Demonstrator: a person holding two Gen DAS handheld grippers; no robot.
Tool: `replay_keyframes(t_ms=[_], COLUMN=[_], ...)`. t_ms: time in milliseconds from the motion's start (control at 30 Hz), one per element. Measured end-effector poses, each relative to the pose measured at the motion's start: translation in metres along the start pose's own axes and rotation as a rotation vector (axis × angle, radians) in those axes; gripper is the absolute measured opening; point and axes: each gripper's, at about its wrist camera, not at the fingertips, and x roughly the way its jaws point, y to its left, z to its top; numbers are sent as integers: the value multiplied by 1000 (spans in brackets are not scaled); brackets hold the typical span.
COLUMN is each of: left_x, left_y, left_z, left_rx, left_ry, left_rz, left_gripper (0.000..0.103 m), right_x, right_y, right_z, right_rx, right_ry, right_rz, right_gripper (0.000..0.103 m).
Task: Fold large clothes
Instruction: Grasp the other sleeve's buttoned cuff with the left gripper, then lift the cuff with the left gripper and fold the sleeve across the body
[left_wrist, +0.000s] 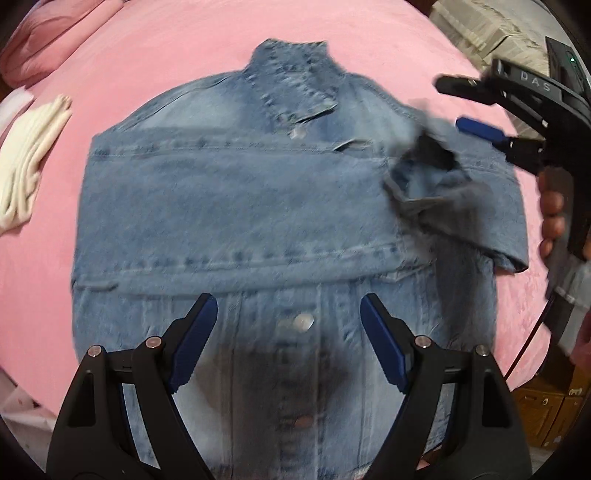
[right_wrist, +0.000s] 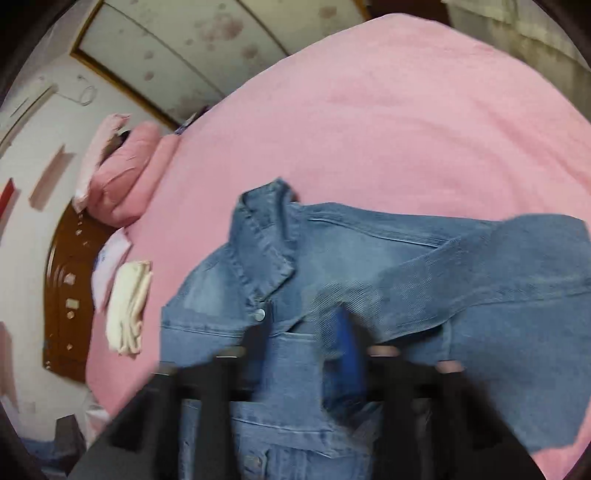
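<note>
A blue denim jacket (left_wrist: 236, 206) lies front up on the pink bed, collar at the far end, with one sleeve folded across its chest. My left gripper (left_wrist: 288, 317) is open and empty, hovering over the buttoned lower front. My right gripper (left_wrist: 452, 99) is at the right, above the jacket's right sleeve cuff (left_wrist: 432, 173), which is lifted and blurred; its jaws stand apart. In the right wrist view the jacket (right_wrist: 369, 280) fills the lower half and the right gripper (right_wrist: 303, 332) is blurred, with the sleeve (right_wrist: 498, 266) draped beside its fingers.
The pink bedspread (left_wrist: 177, 55) surrounds the jacket. A folded cream garment (left_wrist: 26, 162) lies at the left, also in the right wrist view (right_wrist: 129, 306). Pink pillows (right_wrist: 122, 173) and a dark wooden headboard (right_wrist: 62, 295) are beyond it. Cardboard boxes (left_wrist: 543, 413) stand right of the bed.
</note>
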Motion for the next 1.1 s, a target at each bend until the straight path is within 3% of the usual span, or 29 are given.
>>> replay_keyframes(t_ms=[167,267,367,533,767,833,900,1067,1100], left_x=[13,27,42,76,120,127,129,133,131], left_y=[-18,-33,-48,-64,-78,-85,-97,-129,-132], left_z=[24,38,46,59,74,76,78,80,80], left_rx=[27,57,64,-31,-206,-240,-225,-144,-144], left_ry=[-29,-43,-45,-32,22,7,-19,-46,-51], left_rz=[-44,-80,-133,-221,-138,-98,-86,30,14], left_gripper=[78,78,78,77,67,66,46,25,17], right_x=[-16,-23,-29,-43,-92,-101,-106,-99,-94], right_y=[-20,-36,-53,-86,-135,-146,-160,-190,-193], right_z=[-5,-16,-30,-61,-107,-118,-130,-152,-155], right_rx=[-5,10,-26,-36,27,35,40,68,74], right_ry=[-41,-19,23,68,1,-14,0,59,74], right_rz=[-52,-78,-165,-210,-306,-333,-360,-377,-371], right_gripper=[75,80,80,80,80,80,80,80,80])
